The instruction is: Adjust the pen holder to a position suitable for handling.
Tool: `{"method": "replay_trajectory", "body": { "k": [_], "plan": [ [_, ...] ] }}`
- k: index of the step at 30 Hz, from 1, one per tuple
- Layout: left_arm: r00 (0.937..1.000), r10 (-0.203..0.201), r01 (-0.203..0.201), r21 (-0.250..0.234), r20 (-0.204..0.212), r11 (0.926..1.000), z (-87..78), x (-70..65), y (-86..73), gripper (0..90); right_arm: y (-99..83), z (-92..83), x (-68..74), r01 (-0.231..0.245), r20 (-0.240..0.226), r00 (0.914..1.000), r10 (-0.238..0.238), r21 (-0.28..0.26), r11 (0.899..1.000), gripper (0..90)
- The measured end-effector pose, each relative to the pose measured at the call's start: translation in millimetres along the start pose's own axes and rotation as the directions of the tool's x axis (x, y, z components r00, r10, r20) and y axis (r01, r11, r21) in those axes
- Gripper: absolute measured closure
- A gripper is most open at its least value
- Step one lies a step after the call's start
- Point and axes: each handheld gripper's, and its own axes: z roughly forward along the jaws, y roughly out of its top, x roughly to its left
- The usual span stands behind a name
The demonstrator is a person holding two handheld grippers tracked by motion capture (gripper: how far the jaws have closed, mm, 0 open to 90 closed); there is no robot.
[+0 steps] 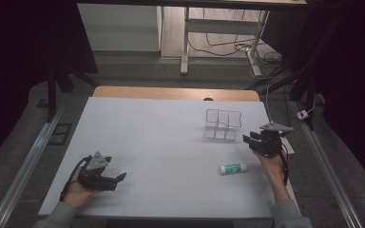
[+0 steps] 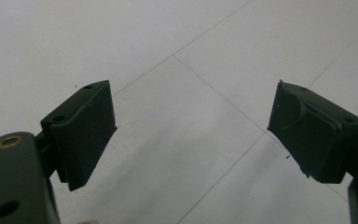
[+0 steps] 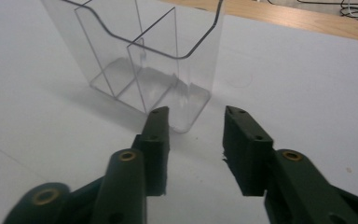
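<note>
A clear plastic organizer point(image 1: 223, 124) with several empty compartments stands upright on the white table point(image 1: 161, 142), right of centre. A white tube with a green cap point(image 1: 233, 168) lies flat in front of it. My right gripper point(image 1: 248, 139) hovers just right of the organizer, open and empty; in the right gripper view the organizer point(image 3: 149, 60) stands close ahead of its jaws point(image 3: 196, 140). My left gripper point(image 1: 121, 177) rests low near the front left of the table, jaws wide open over bare table point(image 2: 191, 126).
A strip of the wooden tabletop point(image 1: 176, 93) shows beyond the white sheet. Table legs and cables point(image 1: 228, 45) lie on the floor behind. Metal rails point(image 1: 33, 156) run along both sides of the table.
</note>
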Motion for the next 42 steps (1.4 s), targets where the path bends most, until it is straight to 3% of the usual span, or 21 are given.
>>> {"method": "replay_trajectory", "body": {
  "k": [1, 4, 8, 19, 27, 42],
  "plan": [
    [1.0000, 0.000, 0.000, 0.000, 0.000, 1.0000, 0.0, 0.0, 0.0, 13.9, 0.0, 0.0, 0.0, 0.000, 0.000, 1.0000, 0.000, 0.000, 1.000, 64.0],
    [1.0000, 0.001, -0.001, 0.000, -0.001, 1.0000, -0.2, 0.1, 0.0, 13.9, 3.9, 5.2, -2.6, 0.008, 0.010, 0.9999, -0.008, 0.008, 1.000, 77.6],
    [1.0000, 0.001, -0.001, 0.000, -0.001, 1.0000, -0.1, 0.2, -0.1, 13.9, 6.4, 13.3, -4.5, 0.017, 0.016, 0.9997, -0.018, 0.022, 1.000, 88.6],
    [1.0000, 0.002, -0.002, 0.001, -0.002, 1.0000, 0.0, 0.5, -0.5, 14.0, 21.7, 33.7, -12.5, 0.017, 0.040, 0.9990, -0.019, 0.039, 0.999, 88.8],
    [1.0000, 0.002, -0.002, 0.001, -0.003, 1.0000, 0.1, 0.6, -0.4, 14.0, 22.3, 46.2, -17.1, 0.006, 0.033, 0.9994, -0.008, 0.056, 0.998, 88.8],
    [1.0000, 0.004, -0.004, 0.001, -0.005, 1.0000, -0.2, 0.3, -0.6, 14.1, 23.9, 60.8, -14.6, 0.035, 0.016, 0.9992, -0.037, 0.077, 0.996, 88.7]
  ]
}}
